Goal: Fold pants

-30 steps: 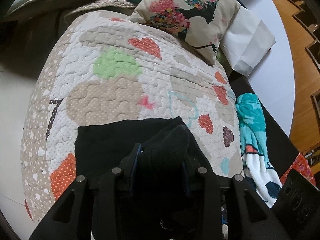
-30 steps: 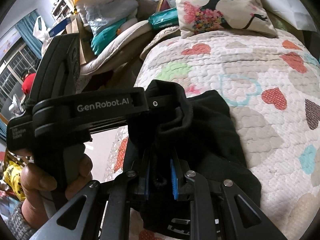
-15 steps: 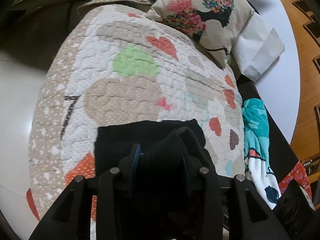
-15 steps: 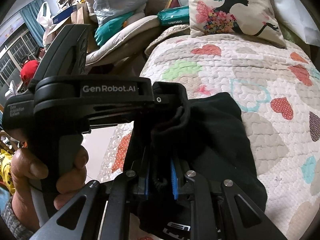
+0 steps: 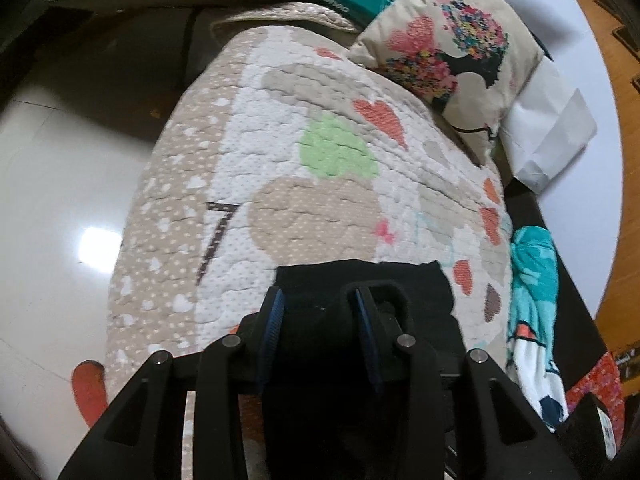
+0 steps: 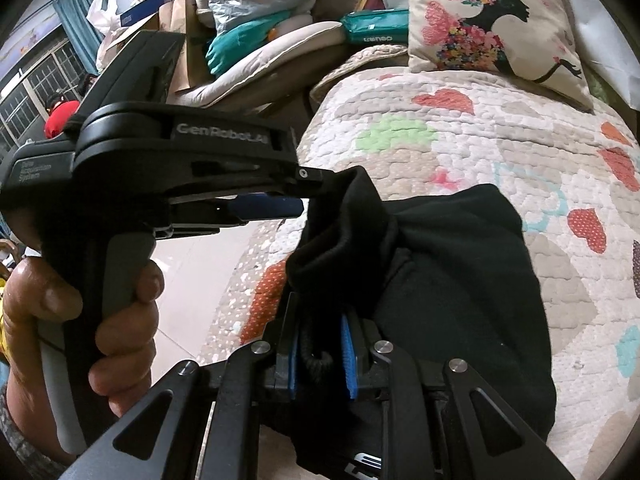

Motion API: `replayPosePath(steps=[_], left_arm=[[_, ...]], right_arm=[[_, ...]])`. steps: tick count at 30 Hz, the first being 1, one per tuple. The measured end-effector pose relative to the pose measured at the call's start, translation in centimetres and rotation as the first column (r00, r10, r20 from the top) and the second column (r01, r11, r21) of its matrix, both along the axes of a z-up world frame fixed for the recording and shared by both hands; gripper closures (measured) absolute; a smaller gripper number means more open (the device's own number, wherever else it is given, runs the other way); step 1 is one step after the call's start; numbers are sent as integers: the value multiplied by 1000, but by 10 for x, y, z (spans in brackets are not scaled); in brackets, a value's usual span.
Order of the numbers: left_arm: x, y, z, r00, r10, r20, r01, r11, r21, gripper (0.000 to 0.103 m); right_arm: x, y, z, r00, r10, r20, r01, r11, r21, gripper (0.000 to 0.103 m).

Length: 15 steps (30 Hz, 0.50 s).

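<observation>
- The left hand-held gripper (image 6: 308, 196) is seen at the left of the right wrist view, gripped by a hand (image 6: 80, 300); its fingers are parted, with one tip tucked into a raised fold of the black pants (image 6: 460, 280)
- The pants are spread on a heart-patterned quilt (image 5: 312, 184) over the bed
- The right hand-held gripper (image 6: 322, 356) is clamped on bunched pants fabric; a printed cushion (image 6: 488, 20) is seen beyond
</observation>
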<state>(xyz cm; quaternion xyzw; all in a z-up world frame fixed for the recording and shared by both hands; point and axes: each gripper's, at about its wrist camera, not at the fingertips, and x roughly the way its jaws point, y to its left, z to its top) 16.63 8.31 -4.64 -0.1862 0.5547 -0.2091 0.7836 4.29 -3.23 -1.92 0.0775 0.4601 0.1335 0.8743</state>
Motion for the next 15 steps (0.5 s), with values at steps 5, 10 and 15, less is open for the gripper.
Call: replayPosePath(steps=[5, 10, 15], left_arm=[[-2, 20, 2, 997, 62, -35, -60, 997, 45, 67], [-8, 52, 12, 987, 159, -16, -157, 982, 101, 63], [-11, 82, 20, 963, 271, -1, -270, 961, 59, 60]], right_arm=[[-6, 17, -4, 997, 76, 19, -75, 997, -26, 55], [-17, 26, -1, 991, 133, 24, -133, 991, 31, 36], [-21, 18, -2, 991, 131, -17, -128, 985, 113, 28]])
